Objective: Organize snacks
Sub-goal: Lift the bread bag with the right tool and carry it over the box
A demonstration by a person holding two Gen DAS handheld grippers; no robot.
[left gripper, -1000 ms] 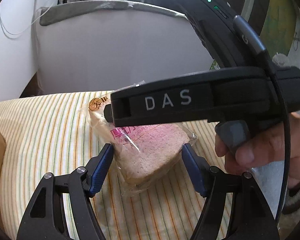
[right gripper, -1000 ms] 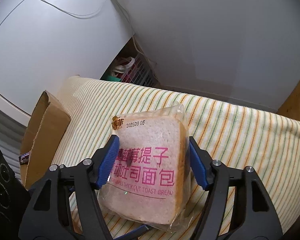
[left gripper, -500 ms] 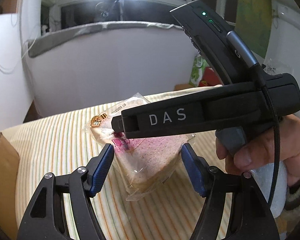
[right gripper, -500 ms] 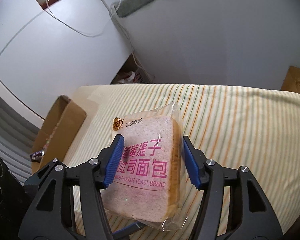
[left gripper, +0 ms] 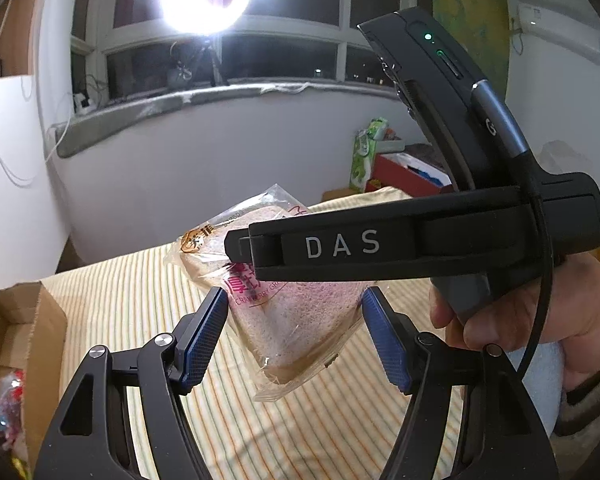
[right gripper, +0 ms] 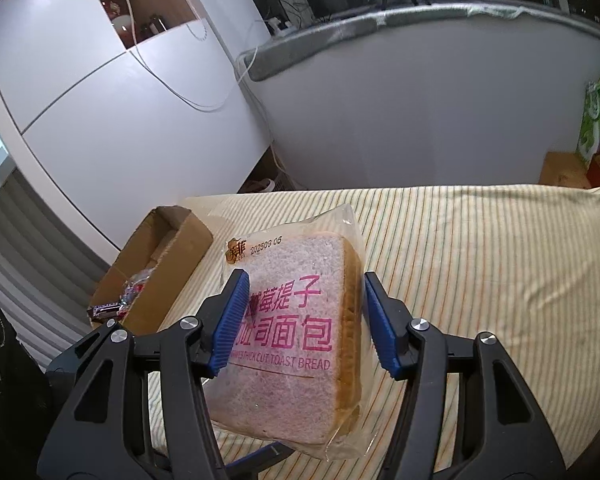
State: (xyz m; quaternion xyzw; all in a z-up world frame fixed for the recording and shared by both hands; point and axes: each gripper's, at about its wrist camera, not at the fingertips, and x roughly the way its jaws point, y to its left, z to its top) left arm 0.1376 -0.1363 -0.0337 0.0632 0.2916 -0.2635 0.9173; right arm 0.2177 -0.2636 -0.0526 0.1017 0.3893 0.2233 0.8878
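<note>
A clear-wrapped pack of thick-cut toast bread (right gripper: 296, 320) with pink lettering is held off the striped table. My right gripper (right gripper: 306, 324) is shut on it, blue pads on both sides. In the left wrist view the same bread pack (left gripper: 288, 300) hangs under the right gripper's black body (left gripper: 416, 240). My left gripper (left gripper: 294, 336) is open around the bread's lower part, and I cannot tell whether its pads touch it. An open cardboard box (right gripper: 156, 264) holding wrapped snacks sits at the table's left edge.
The table carries a yellow striped cloth (right gripper: 480, 260). The box also shows at the lower left of the left wrist view (left gripper: 16, 344). A white wall and windowsill stand behind. A red box (left gripper: 404, 172) and green packet (left gripper: 366, 152) lie beyond the table's far right.
Both grippers have risen and tilted up with the bread. The right gripper has closed in on the pack. The cardboard box has come into fuller view at the left.
</note>
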